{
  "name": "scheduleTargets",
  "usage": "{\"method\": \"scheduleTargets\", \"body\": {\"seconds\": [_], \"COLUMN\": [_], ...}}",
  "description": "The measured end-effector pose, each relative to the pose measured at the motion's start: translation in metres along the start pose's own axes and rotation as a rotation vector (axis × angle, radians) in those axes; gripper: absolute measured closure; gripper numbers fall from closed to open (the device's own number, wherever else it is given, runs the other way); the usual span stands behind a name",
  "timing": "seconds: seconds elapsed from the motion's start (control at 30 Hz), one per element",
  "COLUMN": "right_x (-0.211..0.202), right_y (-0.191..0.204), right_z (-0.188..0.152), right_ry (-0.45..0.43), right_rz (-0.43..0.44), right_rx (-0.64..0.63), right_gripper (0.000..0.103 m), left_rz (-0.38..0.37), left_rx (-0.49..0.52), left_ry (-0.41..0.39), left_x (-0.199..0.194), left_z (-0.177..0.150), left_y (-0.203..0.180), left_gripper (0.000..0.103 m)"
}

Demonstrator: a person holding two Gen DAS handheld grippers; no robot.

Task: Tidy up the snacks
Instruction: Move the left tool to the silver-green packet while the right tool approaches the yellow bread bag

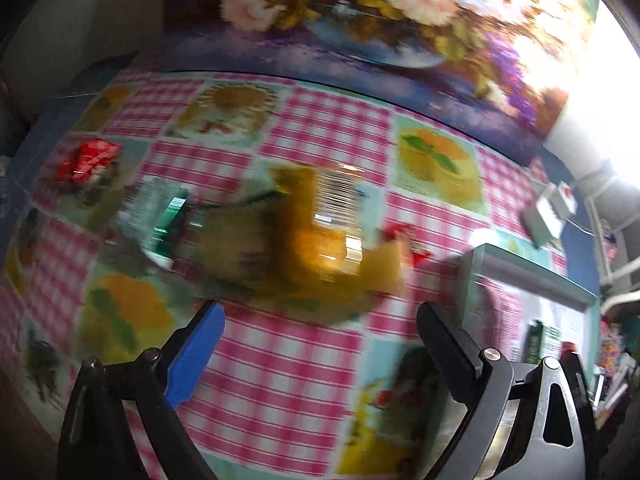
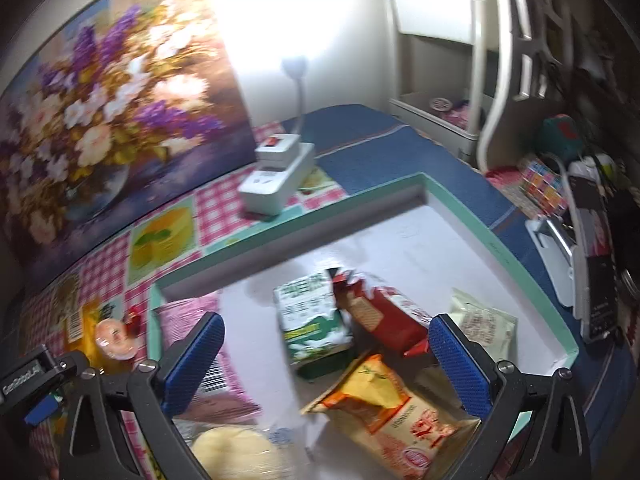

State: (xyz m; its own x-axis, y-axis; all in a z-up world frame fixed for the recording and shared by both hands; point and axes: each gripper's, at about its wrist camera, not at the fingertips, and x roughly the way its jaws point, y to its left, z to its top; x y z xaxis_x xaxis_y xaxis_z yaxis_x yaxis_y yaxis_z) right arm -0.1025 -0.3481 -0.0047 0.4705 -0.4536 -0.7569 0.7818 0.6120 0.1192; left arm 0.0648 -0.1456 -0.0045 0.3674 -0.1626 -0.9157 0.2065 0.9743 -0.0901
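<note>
The left gripper (image 1: 320, 322) stands spread wide and empty above a blurred amber-yellow snack packet (image 1: 320, 240) with a barcode, lying on the checked tablecloth (image 1: 280, 380). The right gripper (image 2: 326, 356) — also agape, empty — hangs over the mint-rimmed tray (image 2: 516, 256) of packets.

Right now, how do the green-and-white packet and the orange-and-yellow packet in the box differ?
The green-and-white packet lies further back on the white floor of the box; the orange-and-yellow packet lies nearer the camera, partly between the right gripper's open jaws. The green one looks boxy, the orange one flatter and crinkled. Both lie inside the box, ungripped.
</note>
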Motion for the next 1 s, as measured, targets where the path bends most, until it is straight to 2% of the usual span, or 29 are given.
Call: {"method": "scheduleTargets", "body": {"seconds": [0.13, 0.33, 0.5, 0.67, 0.83, 1.0], "right_x": [-0.008, -0.023, -0.018, -0.023, -0.024, -0.019], "right_y": [0.021, 0.034, 0.053, 0.072, 0.090, 0.107], "right_z": [-0.002, -0.001, -0.011, -0.019, -0.024, -0.030], "right_ry": [-0.020, -0.063, -0.011, -0.007, -0.002, 0.048], "right_rz": [0.045, 0.125, 0.223, 0.304, 0.333, 0.360], "right_rx": [-0.063, -0.072, -0.097, -0.117, -0.163, -0.186], "right_gripper": [0.000, 0.000, 0.000, 0.000, 0.000, 0.000], "left_rz": [0.048, 0.047, 0.051, 0.050, 0.058, 0.073], "left_rx": [-0.065, -0.170, -0.221, -0.273, -0.309, -0.345], "left_ry": [-0.024, -0.063, -0.080, -0.083, -0.089, -0.095], "left_x": [-0.007, -0.024, -0.032, -0.031, -0.033, -0.034], "left_z": [0.008, 0.013, 0.012, 0.015, 0.015, 0.017], "left_y": [0.033, 0.077, 0.102, 0.123, 0.139, 0.160], "left_gripper": [0.006, 0.006, 0.006, 0.006, 0.006, 0.006]}}
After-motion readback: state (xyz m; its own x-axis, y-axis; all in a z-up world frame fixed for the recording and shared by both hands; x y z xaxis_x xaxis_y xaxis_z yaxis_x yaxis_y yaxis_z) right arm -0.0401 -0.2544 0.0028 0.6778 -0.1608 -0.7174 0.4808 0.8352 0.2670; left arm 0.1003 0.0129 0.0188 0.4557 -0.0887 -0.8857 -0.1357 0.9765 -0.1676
